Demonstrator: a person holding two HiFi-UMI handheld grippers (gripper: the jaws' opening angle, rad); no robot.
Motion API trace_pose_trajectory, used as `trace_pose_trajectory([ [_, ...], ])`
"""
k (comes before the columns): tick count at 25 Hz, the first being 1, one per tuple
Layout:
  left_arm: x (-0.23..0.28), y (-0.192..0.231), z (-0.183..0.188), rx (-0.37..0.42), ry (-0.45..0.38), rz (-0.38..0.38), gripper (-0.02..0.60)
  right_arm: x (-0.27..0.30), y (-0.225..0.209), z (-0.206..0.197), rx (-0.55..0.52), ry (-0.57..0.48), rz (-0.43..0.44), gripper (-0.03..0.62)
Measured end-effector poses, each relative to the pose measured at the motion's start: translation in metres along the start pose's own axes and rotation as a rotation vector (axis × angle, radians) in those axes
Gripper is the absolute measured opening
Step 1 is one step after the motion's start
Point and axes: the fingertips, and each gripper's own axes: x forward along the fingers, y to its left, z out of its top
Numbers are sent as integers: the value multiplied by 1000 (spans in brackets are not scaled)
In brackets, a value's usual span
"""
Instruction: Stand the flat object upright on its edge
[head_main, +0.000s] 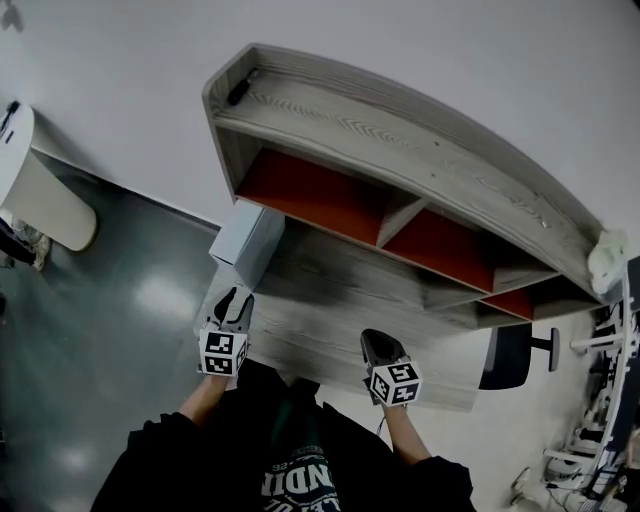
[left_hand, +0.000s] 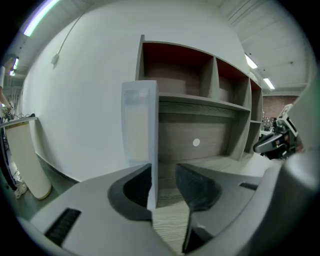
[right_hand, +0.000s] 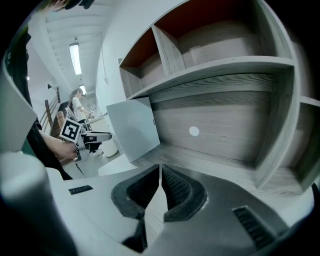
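Head view: a white box (head_main: 243, 240) stands upright on its edge at the left end of the desk (head_main: 330, 300), just ahead of the left gripper (head_main: 233, 298). The right gripper (head_main: 378, 343) hovers well apart from it. The shirt lettering is cut off and unreadable.

Left gripper view: its 2 jaws stand apart. The box's near edge is beside the left one and clear of the right. That jaw hides the box's foot.

Right gripper view: the jaws are together with nothing between them. The box's face looks plain.
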Motion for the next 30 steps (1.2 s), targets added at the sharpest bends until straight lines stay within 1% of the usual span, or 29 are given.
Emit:
trace_pose_trajectory([
  [3, -7, -18, 4, 19, -5, -12, 44, -8, 1, 3, 19, -33, 6, 42],
  [5, -9, -36, 10, 28, -16, -52, 15, -15, 2, 4, 27, -54, 6, 43],
  [8, -9, -67, 25, 44, -43, -132, 14, -28, 0, 11, 23, -91, -12, 42],
  [12, -6, -106, 45, 69, -78, -232, 14, -48, -7, 26, 24, -163, -57, 43],
  [17, -2, -149, 63, 121, -94, -342, 14, -67, -14, 36, 34, -217, -93, 41],
  [20, -1, -169, 71, 148, -108, -374, 14, -78, -19, 38, 41, -244, -115, 41],
  [25, 0, -192, 73, 164, -106, -421, 14, -95, -24, 40, 45, -274, -149, 38],
  [30, 0, -200, 77, 173, -112, -426, 14, -104, -29, 39, 46, -285, -164, 35],
])
